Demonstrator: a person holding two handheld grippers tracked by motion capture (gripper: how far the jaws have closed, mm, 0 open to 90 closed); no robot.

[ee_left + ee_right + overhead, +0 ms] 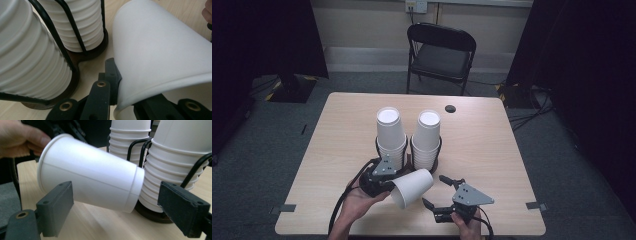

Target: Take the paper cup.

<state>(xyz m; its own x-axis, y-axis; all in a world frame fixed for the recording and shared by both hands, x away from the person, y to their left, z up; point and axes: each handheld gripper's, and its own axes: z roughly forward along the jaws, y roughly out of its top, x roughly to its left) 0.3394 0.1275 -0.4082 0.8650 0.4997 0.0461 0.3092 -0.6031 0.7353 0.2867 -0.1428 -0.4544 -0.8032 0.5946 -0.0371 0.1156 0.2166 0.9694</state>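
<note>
Writing: none legible on the cups, the holder or the grippers
Held cup: a plain white paper cup [412,187] lying on its side above the near part of the table, rim toward the person, base pointing at the stacks; smooth matte wall, rolled lip, a faint seam ring near the base
Left gripper: the left gripper [388,184] has its black jaws pinched shut on the cup's rim, one jaw inside the mouth and one outside, with the lip between them
Right gripper: the right gripper [443,190] sits just beside the cup with its jaws standing apart and nothing between the pads; flat, square-edged black pads [58,206]
Stacks: two tall stacks of nested white cups [391,131], upside down, ribbed by their overlapping rims
Holder: a black wire holder [56,37] of thin round rods rising from a dark rounded base, one loop round each stack
Table: light wood-grain table [492,150], rounded corners, a dark round hole near the far edge
Beyond: a black folding chair [441,55] on grey carpet
High view adds: both hands, the grey three-cornered plates and the trailing cables
Left gripper view adds: the pinch on the lip close up, brass-coloured rivets on the jaw links
Right gripper view adds: the cup's whole side, its base just short of the nearer stack, and the person's fingers [25,140] behind the rim
</note>
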